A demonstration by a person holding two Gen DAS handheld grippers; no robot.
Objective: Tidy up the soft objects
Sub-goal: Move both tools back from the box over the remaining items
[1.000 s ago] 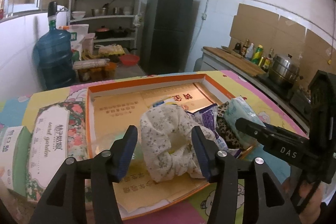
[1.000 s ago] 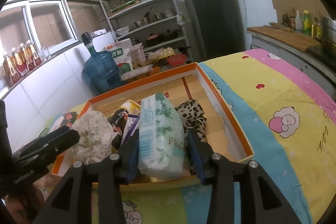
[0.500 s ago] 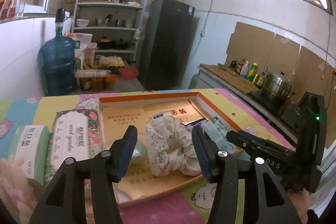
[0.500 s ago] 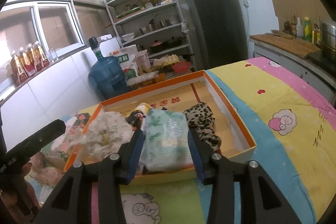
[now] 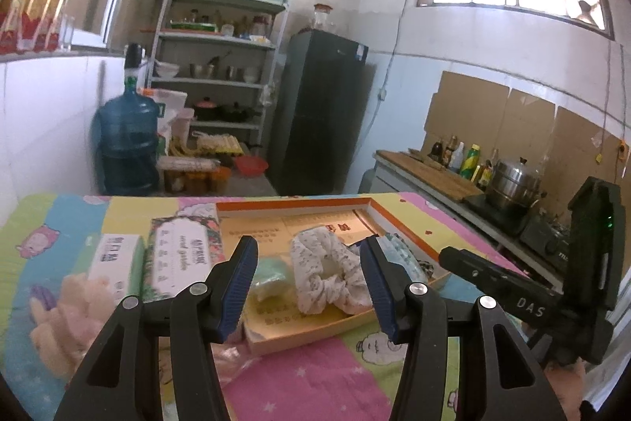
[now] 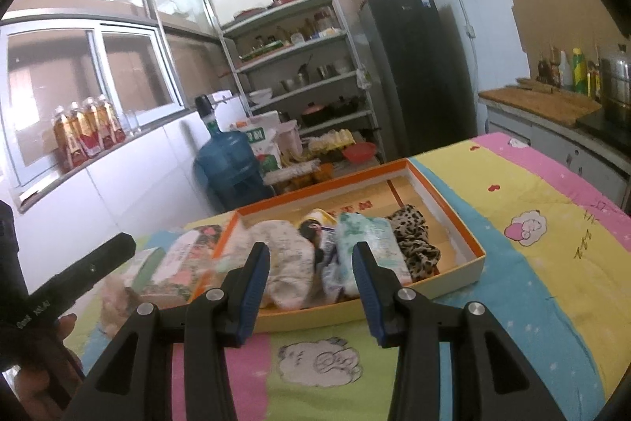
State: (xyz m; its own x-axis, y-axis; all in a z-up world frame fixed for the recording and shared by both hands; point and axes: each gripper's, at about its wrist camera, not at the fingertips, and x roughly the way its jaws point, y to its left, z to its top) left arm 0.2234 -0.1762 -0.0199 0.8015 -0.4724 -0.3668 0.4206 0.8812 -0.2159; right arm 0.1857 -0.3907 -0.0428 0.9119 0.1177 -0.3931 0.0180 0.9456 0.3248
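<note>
**A:** ok so how far along is this? Orange-rimmed box [image 6: 445,202] sits mid-tabletop on the cartoon cloth [image 6: 544,263], and it already has the floral scrunchie [image 6: 286,259], the pale green tissue pack [image 6: 366,243], and the leopard-print scrunchie [image 6: 414,237] lined up inside, plus a small printed packet [image 6: 315,223] tucked between the first two.

**B:** Looks about half done to me. Outside the box, toward the tabletop's left edge, there's a floral-print pack [image 5: 183,253], a white-and-green pack [image 5: 114,263] and something pink and fluffy [image 5: 59,318] near the front-left corner. Blurry, can't say what that last one is.

**A:** Grippers?

**B:** Left hand-held gripper [image 5: 309,287]: jaws apart, nothing in them, hanging above the box's near edge. Right hand-held gripper [image 6: 311,287]: also apart and empty, a bit narrower, same near edge.

**A:** Room to move?

**B:** Plenty. The box's far half is bare, and the tabletop's right side is just cloth. Only tight bit is the left, where the leftover packs crowd right up against the box wall.
</note>
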